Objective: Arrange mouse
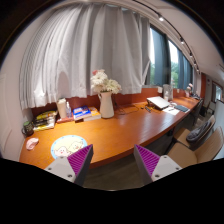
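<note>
So we were looking at a long curved wooden desk [120, 135] under white curtains [85, 50], and honestly nothing seemed done yet. Our gripper [109, 160] hung well short of the desk's near edge, fingers spread wide with nothing between the purple pads [75, 158]. A white vase of flowers [105, 97] stood along the back edge, a round patterned mat [68, 146] sat by the near edge, and the small white mouse [32, 143] lay at the desk's far left end. Reaching, grabbing and placing it were all left, we figured.
</note>
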### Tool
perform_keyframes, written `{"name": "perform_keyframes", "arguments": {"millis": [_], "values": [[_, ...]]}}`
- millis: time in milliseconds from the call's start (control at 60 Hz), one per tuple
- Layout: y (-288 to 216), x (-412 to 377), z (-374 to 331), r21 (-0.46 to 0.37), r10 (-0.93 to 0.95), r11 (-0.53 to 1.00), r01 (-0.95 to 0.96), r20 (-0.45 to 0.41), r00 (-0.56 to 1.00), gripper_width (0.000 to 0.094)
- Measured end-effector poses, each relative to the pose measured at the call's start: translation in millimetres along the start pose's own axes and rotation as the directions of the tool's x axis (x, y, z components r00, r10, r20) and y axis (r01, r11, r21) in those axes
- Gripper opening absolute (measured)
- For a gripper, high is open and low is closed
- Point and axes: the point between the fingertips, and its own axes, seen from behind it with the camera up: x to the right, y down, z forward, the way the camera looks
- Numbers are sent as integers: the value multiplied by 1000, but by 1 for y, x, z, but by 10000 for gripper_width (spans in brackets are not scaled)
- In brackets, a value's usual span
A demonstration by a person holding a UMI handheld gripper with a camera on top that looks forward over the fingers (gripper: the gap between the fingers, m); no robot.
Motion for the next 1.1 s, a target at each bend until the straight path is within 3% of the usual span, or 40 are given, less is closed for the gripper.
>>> {"name": "perform_keyframes", "arguments": {"millis": [150,183,200,233,350,717,1100], "values": [[48,-49,0,-107,-36,993,39,28,999,810],[67,-62,3,-116,-37,992,42,50,998,811],[50,-51,-13,-120,-32,992,40,66,997,810],[87,-86,4,-145,-42,988,54,84,996,808],[122,-161,1,-198,-54,976,89,179,982,807],[163,-398,10,-229,-108,944,238,466,878,816],[155,-521,98,-233,-177,919,319,478,860,821]]}}
